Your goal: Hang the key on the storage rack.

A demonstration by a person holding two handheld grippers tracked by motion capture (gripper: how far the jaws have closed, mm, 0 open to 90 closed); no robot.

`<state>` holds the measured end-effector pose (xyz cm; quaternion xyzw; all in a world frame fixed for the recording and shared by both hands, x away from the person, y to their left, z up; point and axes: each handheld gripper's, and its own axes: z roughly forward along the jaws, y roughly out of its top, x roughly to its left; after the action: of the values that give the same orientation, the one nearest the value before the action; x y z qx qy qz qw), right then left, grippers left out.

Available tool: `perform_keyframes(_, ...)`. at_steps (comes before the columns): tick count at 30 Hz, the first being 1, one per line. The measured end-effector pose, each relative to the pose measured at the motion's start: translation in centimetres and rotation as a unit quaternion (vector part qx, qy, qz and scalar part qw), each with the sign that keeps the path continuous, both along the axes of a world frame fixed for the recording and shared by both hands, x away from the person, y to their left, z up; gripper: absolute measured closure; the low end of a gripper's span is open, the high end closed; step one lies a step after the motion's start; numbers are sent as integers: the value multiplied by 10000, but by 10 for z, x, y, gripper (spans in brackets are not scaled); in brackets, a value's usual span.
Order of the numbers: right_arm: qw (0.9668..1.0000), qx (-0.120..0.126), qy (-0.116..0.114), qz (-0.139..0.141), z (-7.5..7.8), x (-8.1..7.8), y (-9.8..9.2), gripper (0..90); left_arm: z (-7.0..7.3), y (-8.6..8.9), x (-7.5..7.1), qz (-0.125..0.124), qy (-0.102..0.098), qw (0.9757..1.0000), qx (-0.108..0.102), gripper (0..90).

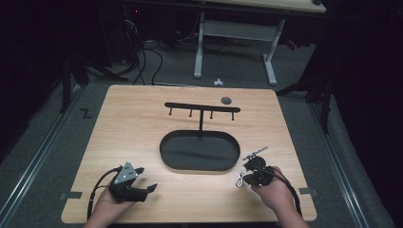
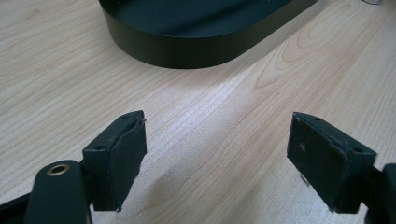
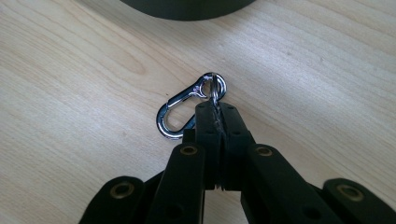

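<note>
Snap hook (image 3: 180, 113): long axis runs slantwise in the right gripper view, from its ring (image 3: 214, 86) at the jaw tips down and away to the left, the curved end pointing away from the jaws. The right gripper (image 3: 215, 112) has its jaws fully closed, pinching the ring between the tips; the hook body lies outside them, to their left, flat on the tabletop (image 3: 70, 70). Finish is bright polished metal, oval loop with a spring gate. In the high view the hook (image 1: 240, 179) sits near the front right corner of the tabletop, just in front of the black oval tray (image 1: 199, 151). Left gripper (image 2: 217, 154): jaws wide apart, holding nothing, near the front left corner.
</note>
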<state>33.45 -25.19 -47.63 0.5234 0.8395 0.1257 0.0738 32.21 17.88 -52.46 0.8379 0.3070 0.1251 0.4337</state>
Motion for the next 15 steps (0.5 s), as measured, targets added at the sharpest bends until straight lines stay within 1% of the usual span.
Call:
perform_keyframes(3, 10000, 93, -28, -1, 3, -1, 1, 885, 0, -1, 0, -11, 4, 10000, 5, 203)
perform_keyframes(6, 9998, 208, -58, 8, 10, -1, 2, 885, 2, 0, -1, -17, -110, 9999, -100, 204)
perform_keyframes(8, 9996, 274, -102, 1, 15, -2, 1, 885, 4, 1, -2, -4, -151, 9998, -148, 208)
perform_keyframes(10, 9994, 322, -148, -2, 20, -2, 1, 886, 3, 1, -2, -7, -130, 9999, -108, 208)
perform_keyframes(11, 9993, 361, -132, -28, 22, -3, 1, 886, 3, 1, -2, -7, -123, 9999, -99, 208)
perform_keyframes(15, 9991, 377, -206, -9, 30, -3, 1, 886, 3, 1, -1, 9, -121, 9999, -107, 208)
